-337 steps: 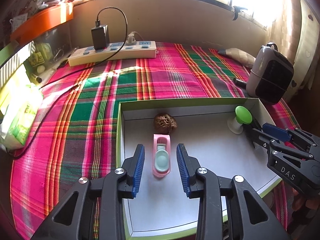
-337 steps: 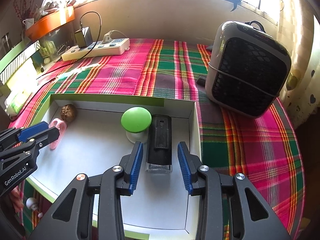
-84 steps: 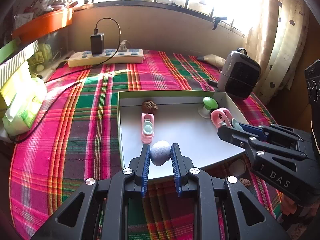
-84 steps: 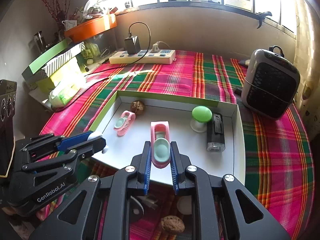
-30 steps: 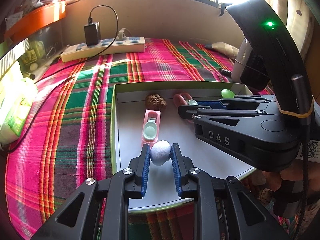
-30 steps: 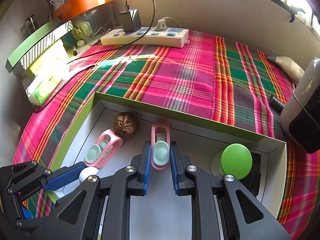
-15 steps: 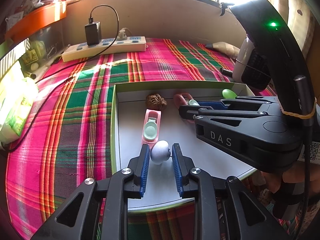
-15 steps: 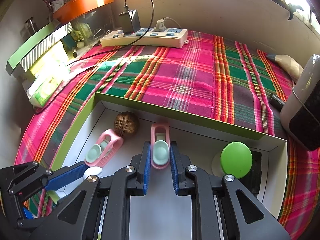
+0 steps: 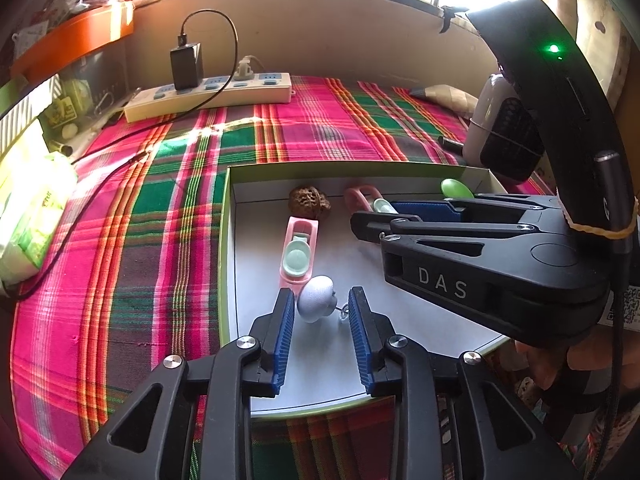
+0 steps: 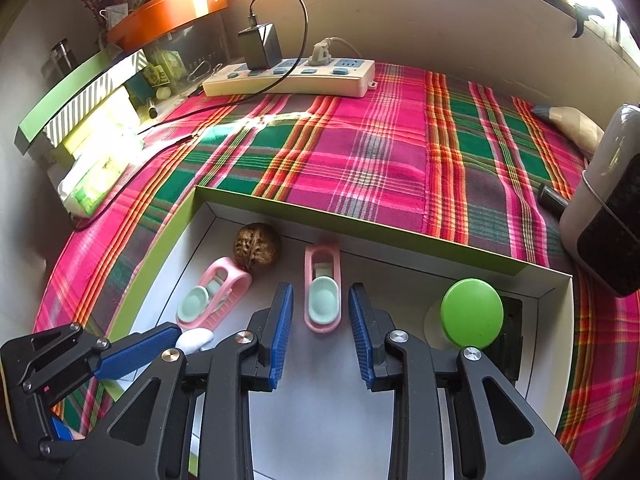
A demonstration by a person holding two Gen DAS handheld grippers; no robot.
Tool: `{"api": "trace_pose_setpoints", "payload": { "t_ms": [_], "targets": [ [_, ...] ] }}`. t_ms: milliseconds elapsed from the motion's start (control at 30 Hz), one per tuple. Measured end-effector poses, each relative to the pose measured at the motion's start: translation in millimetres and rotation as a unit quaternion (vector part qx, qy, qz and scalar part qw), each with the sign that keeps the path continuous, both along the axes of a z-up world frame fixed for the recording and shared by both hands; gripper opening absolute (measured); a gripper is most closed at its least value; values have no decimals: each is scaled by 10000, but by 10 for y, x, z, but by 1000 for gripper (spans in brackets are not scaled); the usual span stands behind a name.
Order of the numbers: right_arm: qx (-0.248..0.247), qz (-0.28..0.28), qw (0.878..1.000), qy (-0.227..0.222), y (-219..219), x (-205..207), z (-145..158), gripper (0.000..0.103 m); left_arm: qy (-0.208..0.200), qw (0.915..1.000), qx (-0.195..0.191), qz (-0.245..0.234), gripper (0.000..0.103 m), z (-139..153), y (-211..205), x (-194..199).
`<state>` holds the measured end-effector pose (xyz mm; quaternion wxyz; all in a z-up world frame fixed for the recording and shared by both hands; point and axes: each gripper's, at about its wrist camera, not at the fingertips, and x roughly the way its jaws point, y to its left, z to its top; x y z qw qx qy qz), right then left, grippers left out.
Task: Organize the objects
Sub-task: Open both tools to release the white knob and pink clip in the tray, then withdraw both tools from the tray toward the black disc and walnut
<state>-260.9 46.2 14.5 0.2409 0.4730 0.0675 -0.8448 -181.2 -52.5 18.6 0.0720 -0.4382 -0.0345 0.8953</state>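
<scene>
A plaid cloth (image 10: 384, 152) is lying under a box (image 10: 360, 222).
Both grippers are hanging open: left gripper (image 9: 320, 304) around the ball (image 9: 316, 298), right gripper (image 10: 320, 304) around a clip (image 10: 322, 294).

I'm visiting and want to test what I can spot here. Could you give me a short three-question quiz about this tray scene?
1. True or false: the right tool is clamped shut on the pink clip.
2. Which thing lies between the fingers of the left tool? A) walnut B) pale round ball C) green-capped knob
3. Fill in: the walnut sits in the tray near its ___ wall, as seen from the right wrist.

Key
1. False: both fingers stand apart from the clip, which lies on the tray floor.
2. B, the pale round ball.
3. Far, next to the other pink clip.
</scene>
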Motion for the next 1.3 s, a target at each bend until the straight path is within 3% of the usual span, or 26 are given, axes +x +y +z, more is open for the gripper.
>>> {"api": "trace_pose_setpoints", "payload": {
  "t_ms": [400,1300],
  "targets": [
    [-65,-71,9999,108,58,120,96,36,53,9999,-44,120,31,62,-22,117],
    [-205,-417,9976,508,341,732,306,36,309,9994,39,125,32,251,13,572]
  ]
}}
